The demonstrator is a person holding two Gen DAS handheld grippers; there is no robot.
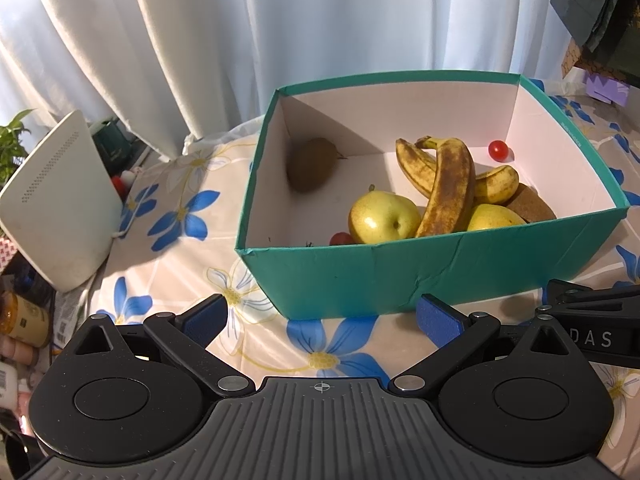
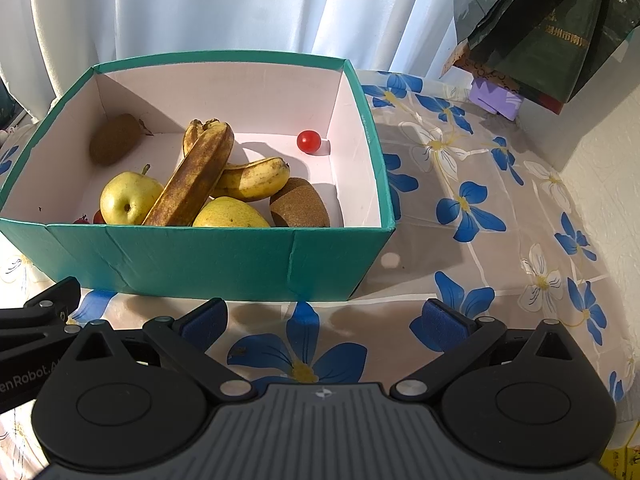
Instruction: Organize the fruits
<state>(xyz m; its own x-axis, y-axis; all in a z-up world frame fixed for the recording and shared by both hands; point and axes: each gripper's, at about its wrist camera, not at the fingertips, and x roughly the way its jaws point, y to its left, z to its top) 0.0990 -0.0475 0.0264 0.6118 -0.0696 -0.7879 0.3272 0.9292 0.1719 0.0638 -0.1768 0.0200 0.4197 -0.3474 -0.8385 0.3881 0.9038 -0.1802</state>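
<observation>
Left wrist view looks down on a teal cardboard box [image 1: 420, 276] with a white inside, standing on a table [image 1: 192, 280] covered in a cloth printed with blue and white flowers. The left gripper [image 1: 322, 322] hangs over the table's near edge just in front of the box, its blue-padded fingers [image 1: 436, 320] spread wide with nothing between them.

Inside the box, a kiwi [image 1: 312, 164] lies alone in the far left corner, partly in shadow. A bunch of heavily browned bananas [image 1: 452, 184] fills the middle, the longest one leaning on the near wall. A yellow-green apple [image 1: 382, 216] sits at the near wall, left of the bananas, and a second yellow apple [image 1: 492, 218] sits to their right, half hidden under them. A second kiwi [image 1: 532, 206] rests against the right wall, touching that apple. One cherry tomato [image 1: 499, 150] lies by itself in the far right corner; another red one [image 1: 341, 239] is mostly hidden behind the near wall beside the first apple.

In the right wrist view, the right gripper [image 2: 324, 322] hangs over the cloth in front of the box's near wall, its fingers also wide apart and empty. White curtains [image 1: 160, 40] hang behind the table, and a white device [image 1: 60, 200] leans at its left edge.
</observation>
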